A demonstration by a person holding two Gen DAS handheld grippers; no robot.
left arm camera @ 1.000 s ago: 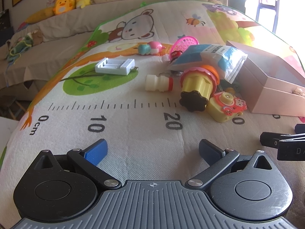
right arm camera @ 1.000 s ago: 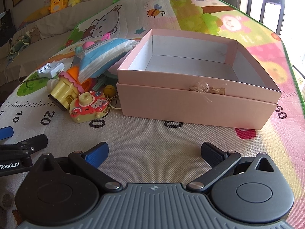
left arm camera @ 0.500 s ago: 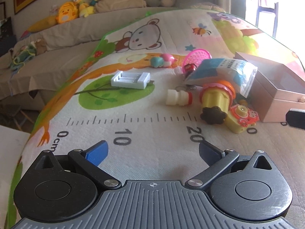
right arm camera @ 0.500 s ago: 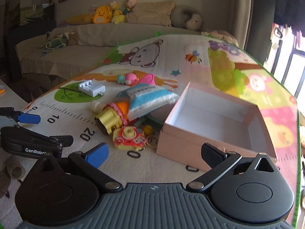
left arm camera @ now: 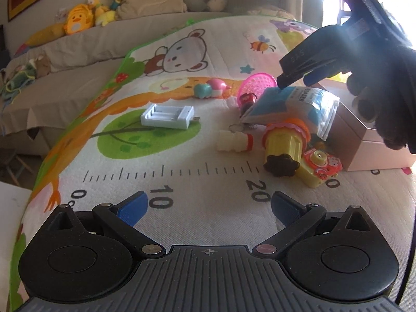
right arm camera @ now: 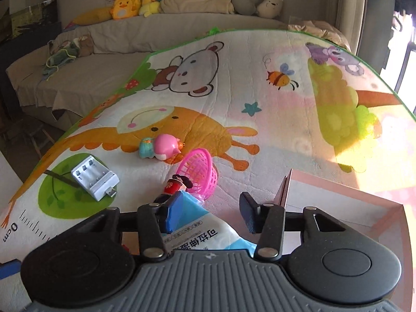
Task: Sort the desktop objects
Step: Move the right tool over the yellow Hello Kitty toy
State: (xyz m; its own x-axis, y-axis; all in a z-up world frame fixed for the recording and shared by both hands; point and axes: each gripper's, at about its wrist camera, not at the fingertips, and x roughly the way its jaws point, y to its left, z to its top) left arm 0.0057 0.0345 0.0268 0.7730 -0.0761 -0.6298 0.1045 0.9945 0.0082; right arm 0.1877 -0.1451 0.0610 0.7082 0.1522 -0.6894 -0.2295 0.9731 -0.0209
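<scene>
My right gripper (right arm camera: 208,214) hovers over the far corner of a blue and white packet (right arm camera: 208,231). Its jaws are closing, with the packet between them; the blue left pad (right arm camera: 171,214) touches it and the right pad stands apart. In the left wrist view a gloved hand (left arm camera: 384,91) holds that gripper (left arm camera: 286,80) just above the packet (left arm camera: 293,104). My left gripper (left arm camera: 208,205) is open and empty over the mat's ruler marks. An open pink box (right arm camera: 338,208) lies right of the packet.
On the play mat lie a white battery charger (left arm camera: 169,115), a pink basket (left arm camera: 257,84), a pink and teal figure (left arm camera: 210,91), a white bottle toy (left arm camera: 234,141), a yellow toy with an orange cap (left arm camera: 283,143) and a toy camera (left arm camera: 318,166). A sofa stands beyond.
My right gripper has swung from in front of the pink box to over the packet, and its jaws have narrowed. It now shows at the upper right of the left wrist view.
</scene>
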